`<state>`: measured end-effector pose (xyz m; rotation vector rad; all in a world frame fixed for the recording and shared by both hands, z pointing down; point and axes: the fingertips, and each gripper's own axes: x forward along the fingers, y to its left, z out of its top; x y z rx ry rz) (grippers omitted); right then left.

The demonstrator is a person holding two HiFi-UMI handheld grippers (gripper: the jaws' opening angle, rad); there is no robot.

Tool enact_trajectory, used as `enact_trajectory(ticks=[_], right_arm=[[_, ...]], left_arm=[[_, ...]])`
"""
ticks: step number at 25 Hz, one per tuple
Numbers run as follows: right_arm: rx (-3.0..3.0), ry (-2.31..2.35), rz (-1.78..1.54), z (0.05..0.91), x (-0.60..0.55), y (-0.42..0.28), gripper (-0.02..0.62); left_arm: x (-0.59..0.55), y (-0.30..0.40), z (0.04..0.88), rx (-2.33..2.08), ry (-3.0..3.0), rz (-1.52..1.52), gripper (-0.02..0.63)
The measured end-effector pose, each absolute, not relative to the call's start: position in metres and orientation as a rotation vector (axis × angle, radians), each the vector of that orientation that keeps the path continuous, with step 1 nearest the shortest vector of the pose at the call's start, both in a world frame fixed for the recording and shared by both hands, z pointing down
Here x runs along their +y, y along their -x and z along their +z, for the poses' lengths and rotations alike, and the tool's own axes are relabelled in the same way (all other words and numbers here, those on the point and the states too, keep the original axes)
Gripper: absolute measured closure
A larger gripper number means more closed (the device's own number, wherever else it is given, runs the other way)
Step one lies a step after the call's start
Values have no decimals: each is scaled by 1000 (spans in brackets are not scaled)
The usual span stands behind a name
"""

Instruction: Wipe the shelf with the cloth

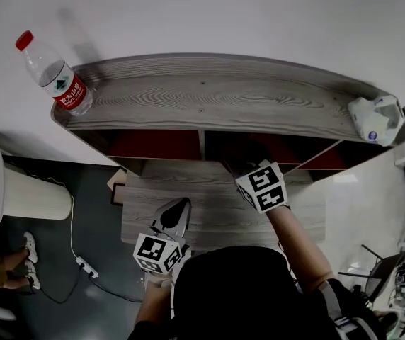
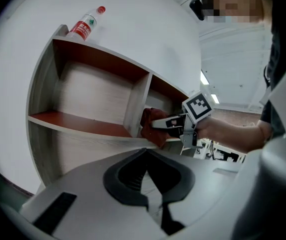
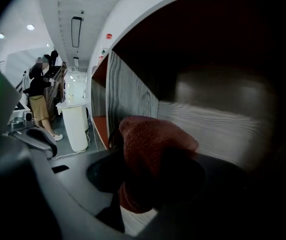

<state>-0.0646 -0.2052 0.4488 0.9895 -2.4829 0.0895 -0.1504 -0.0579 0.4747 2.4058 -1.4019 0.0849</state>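
Observation:
The shelf unit has a grey wood-grain top and red boards inside. My right gripper reaches into the middle opening under the top, so in the head view only its marker cube shows well. In the right gripper view the dark red cloth bunches between that gripper's jaws, next to the upright divider. The left gripper view shows the same cloth pressed on the shelf edge by the right gripper. My left gripper hangs back near my body, jaws together, nothing in them.
A water bottle with a red cap lies on the top's left end; a white packet sits at its right end. A white bin stands left of the unit, and a power strip lies on the floor. A person stands far off.

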Motion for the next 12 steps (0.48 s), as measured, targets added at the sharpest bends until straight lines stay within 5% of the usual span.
enact_trajectory(ticks=[12], right_arm=[[-2325, -931, -41, 463, -231, 80, 350]], left_arm=[[-70, 164, 487, -1358, -2399, 43, 601]])
